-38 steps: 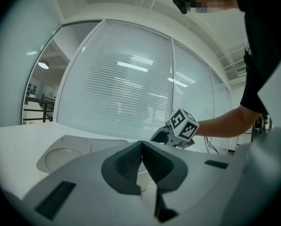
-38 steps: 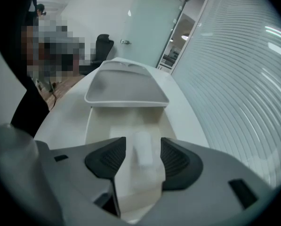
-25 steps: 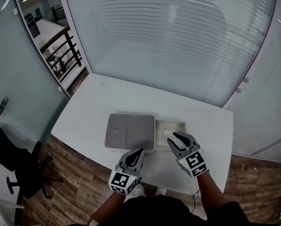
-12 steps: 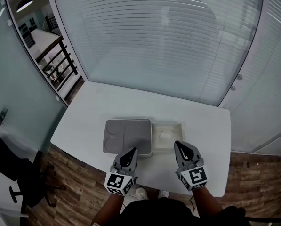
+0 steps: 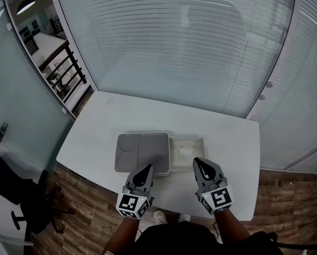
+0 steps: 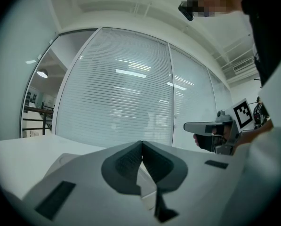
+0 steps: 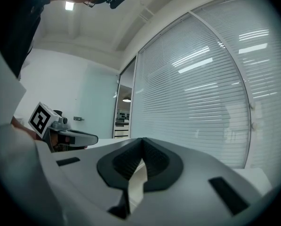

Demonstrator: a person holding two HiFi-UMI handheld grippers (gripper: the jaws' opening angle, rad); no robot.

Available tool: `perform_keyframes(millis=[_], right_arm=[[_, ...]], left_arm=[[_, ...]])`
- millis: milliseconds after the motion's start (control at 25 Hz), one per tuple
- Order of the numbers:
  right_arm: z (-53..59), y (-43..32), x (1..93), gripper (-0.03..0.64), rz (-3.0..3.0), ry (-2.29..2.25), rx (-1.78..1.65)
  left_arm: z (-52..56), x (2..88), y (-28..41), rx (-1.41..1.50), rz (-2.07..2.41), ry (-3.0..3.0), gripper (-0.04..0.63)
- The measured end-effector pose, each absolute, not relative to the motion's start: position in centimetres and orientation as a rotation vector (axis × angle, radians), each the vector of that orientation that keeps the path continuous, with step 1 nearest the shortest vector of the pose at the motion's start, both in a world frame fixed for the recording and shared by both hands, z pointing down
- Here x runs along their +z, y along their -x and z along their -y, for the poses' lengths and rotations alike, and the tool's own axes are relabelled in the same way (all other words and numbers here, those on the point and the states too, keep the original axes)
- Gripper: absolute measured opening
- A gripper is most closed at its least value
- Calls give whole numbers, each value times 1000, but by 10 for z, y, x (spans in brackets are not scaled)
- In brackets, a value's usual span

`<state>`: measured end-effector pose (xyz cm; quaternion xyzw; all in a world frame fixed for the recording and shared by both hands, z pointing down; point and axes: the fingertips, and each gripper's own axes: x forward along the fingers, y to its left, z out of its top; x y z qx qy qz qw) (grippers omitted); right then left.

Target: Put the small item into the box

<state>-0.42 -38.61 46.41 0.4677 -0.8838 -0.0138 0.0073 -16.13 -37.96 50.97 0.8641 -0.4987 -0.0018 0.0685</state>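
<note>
At the near edge of the bench [image 5: 224, 137], both tools sit idle. The left gripper [image 6: 141, 145] has its fingers [image 6: 125, 163] pressed together with nothing between them, and the right gripper [image 7: 141, 144] likewise shows its fingers [image 7: 155, 161] shut on nothing. Only a sliver of pale surface shows through the gap below the tips.

Just beyond the right gripper's tips, apart from them, lies the open white box [image 5: 188, 138]. The small item [image 5: 185, 150] rests inside it on the floor of the box, so the placing looks done. The left gripper points at the near edge of the grey tray [image 5: 139, 147], which lies against the box's left side, and is farther from the item than the right.

The item looks small and pale, probably light, and easy to nudge or tip (its material is too small to make out). If it needed lifting again, I would come straight down with the right fingers opened and close gently across its two opposite sides. I would keep clear of the box walls, since the low, light box could slide on the smooth bench.
</note>
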Motion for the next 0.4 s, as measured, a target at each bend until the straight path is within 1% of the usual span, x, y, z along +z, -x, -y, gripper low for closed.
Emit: perform_keyframes(millis=[400], right_arm=[[390,-3,468,5,2738,-1467,-7]], left_arm=[[384,506,155,-9,1504,-2618,11]])
